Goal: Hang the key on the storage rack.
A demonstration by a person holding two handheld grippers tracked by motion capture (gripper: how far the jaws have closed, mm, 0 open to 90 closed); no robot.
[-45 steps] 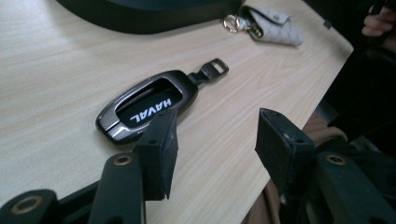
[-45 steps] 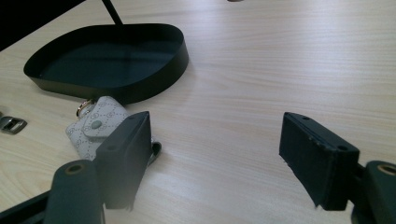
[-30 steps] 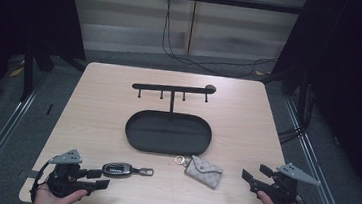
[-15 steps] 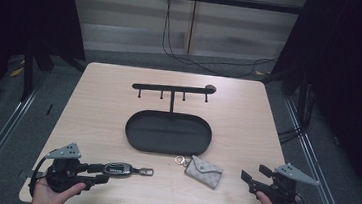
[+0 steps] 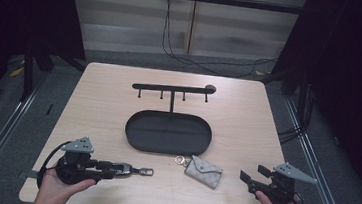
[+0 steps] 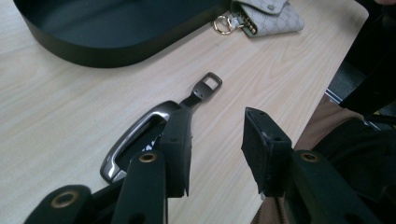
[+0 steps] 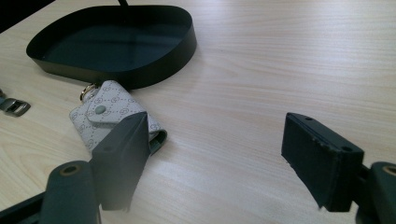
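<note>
You have a black oval tray point(image 5: 166, 146) sitting mid-table on the light wood table point(image 5: 238, 112), with a thin black hook rack point(image 5: 172, 88) rising from its far rim on a single post. Behind the table, cables point(image 5: 174, 51) trail across the grey floor, and metal rails point(image 5: 1, 120) run along both sides.

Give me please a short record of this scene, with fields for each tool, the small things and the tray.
left tool: near table's front left; jaws have just been closing, with a gap between; key fob beside one jaw, not gripped
right tool: front right, jaws open, empty
key fob: flat on table
key pouch: patterned, ring towards tray
tray: dark oval, empty
hook rack: rises from the tray's far side, nothing hanging
</note>
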